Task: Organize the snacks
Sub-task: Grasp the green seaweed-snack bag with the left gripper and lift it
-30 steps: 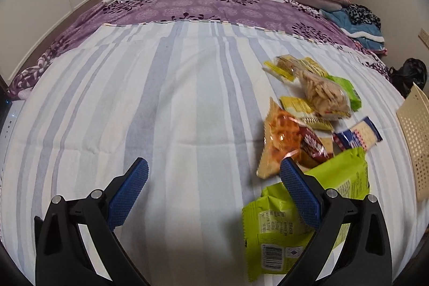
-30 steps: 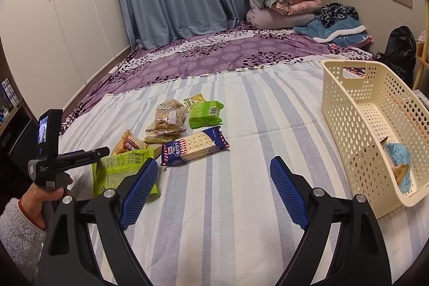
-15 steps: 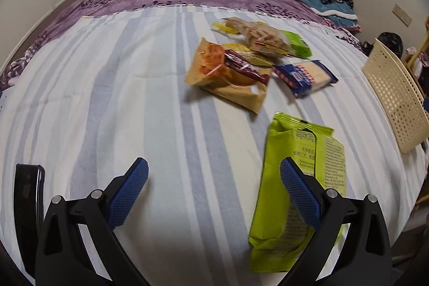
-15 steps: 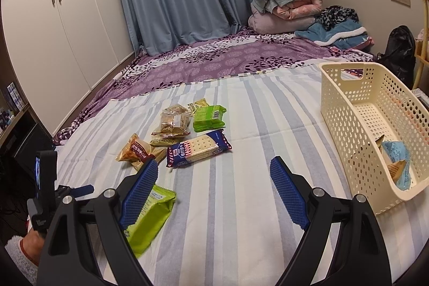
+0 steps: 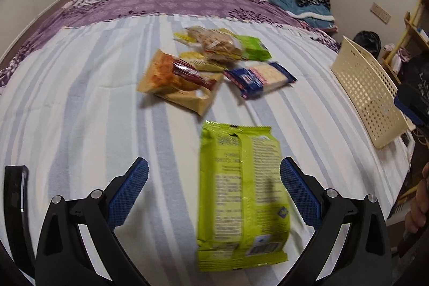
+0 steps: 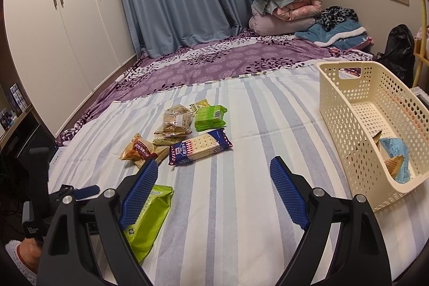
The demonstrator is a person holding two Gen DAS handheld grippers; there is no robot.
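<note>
- Left wrist view gives us the left gripper [image 5: 213, 188] at the bottom of the frame, fingers wide apart, with the green packet [image 5: 241, 197] lying between them on the striped sheet [image 5: 80, 111], untouched.
- Above it, mid-frame, we see the orange bag [image 5: 178, 82] and cracker pack [image 5: 261, 78]; only the basket's [image 5: 367, 95] outer wall shows at right.
- Right wrist view looks into the basket [image 6: 348, 109] at right, where a blue wrapper [image 6: 395, 156] lies.
- We see the right gripper [image 6: 213, 190] with fingers apart and nothing between them; the green packet [image 6: 148, 219] sits at lower left, partly behind its left finger.
</note>
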